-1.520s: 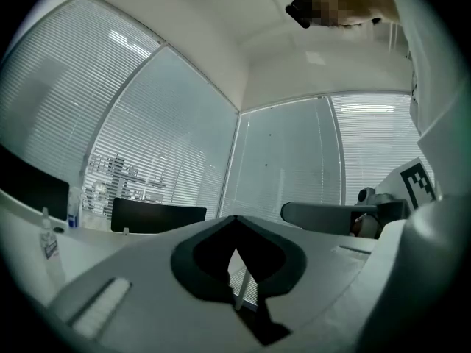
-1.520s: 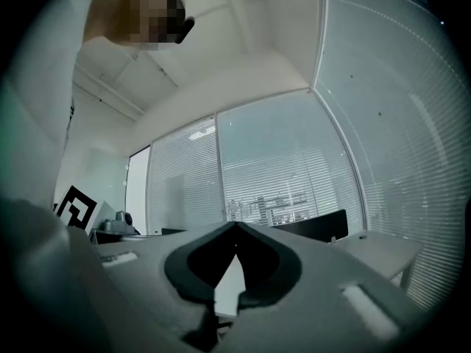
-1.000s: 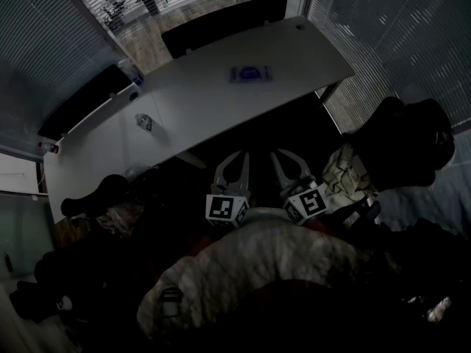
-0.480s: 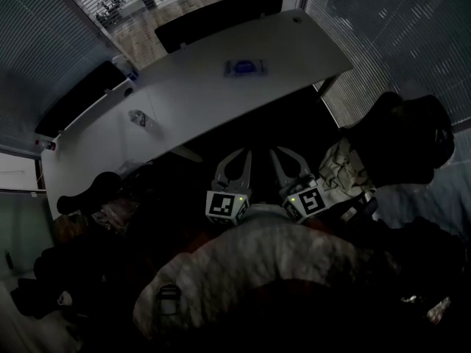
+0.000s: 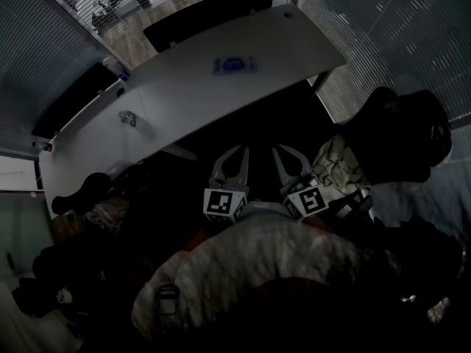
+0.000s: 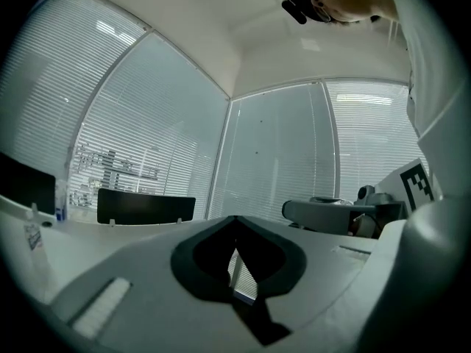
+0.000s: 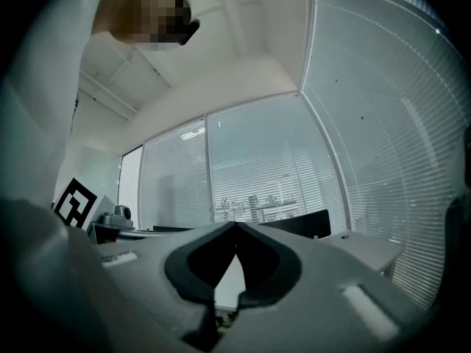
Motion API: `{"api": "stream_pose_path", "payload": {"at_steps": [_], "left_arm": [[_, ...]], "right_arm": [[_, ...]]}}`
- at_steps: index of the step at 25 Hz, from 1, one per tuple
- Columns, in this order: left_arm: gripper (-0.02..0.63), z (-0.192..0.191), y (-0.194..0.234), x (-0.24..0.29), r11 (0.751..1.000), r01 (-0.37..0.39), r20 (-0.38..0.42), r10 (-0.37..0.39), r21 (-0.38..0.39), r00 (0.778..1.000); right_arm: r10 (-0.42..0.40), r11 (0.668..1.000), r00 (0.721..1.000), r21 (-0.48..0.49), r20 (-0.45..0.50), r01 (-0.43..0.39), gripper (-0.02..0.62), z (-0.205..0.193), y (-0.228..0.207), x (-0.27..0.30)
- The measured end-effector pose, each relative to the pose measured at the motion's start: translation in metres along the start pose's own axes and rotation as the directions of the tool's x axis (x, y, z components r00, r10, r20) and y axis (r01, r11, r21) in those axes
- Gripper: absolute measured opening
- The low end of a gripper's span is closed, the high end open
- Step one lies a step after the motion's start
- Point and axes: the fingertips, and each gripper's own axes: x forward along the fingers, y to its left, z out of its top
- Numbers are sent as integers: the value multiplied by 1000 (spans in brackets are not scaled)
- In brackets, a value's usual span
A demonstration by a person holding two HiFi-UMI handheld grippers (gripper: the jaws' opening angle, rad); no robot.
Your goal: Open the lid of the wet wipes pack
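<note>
Head view: I hold the left claw [image 5: 241, 151] and right claw [image 5: 277, 151] close to my body. The pack [image 5: 234, 65] lies well ahead of both on the table [image 5: 169, 112], so I judge nothing is begun.

Left gripper view: jaws together, empty.

Right gripper view: the same, with the whole reach and lid lift left.

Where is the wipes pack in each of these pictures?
Head view: the pack lies on the white table, upper middle of the picture.
Left gripper view: not in it.
Right gripper view: not in it.
Shared landmark: the black panel standing at the table's far edge shows in all three views.
</note>
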Motion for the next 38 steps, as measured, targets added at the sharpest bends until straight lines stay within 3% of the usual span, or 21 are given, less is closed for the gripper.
{"api": "stream_pose_path", "payload": {"at_steps": [8,19,29,38], "left_arm": [[2,-11,-4,1,999,-47,-13,47,-19,999],[2,-19,30,21,996,-86,-8,86,-34,996],[2,-12,90,76,996,-65,4,65,-57,998],[2,1,187,143,993,-64,-45,59,-96,997]], "right_arm": [[-3,1000,1000,9,-11,3,0,-2,-11,-5],[10,1000,1000,0,-20,-10,0,-15,-23,23],[-35,999,998,-13,-50,35,0,-26,-53,95],[-52,998,993,-29,-109,49,0,-35,-76,208]]}}
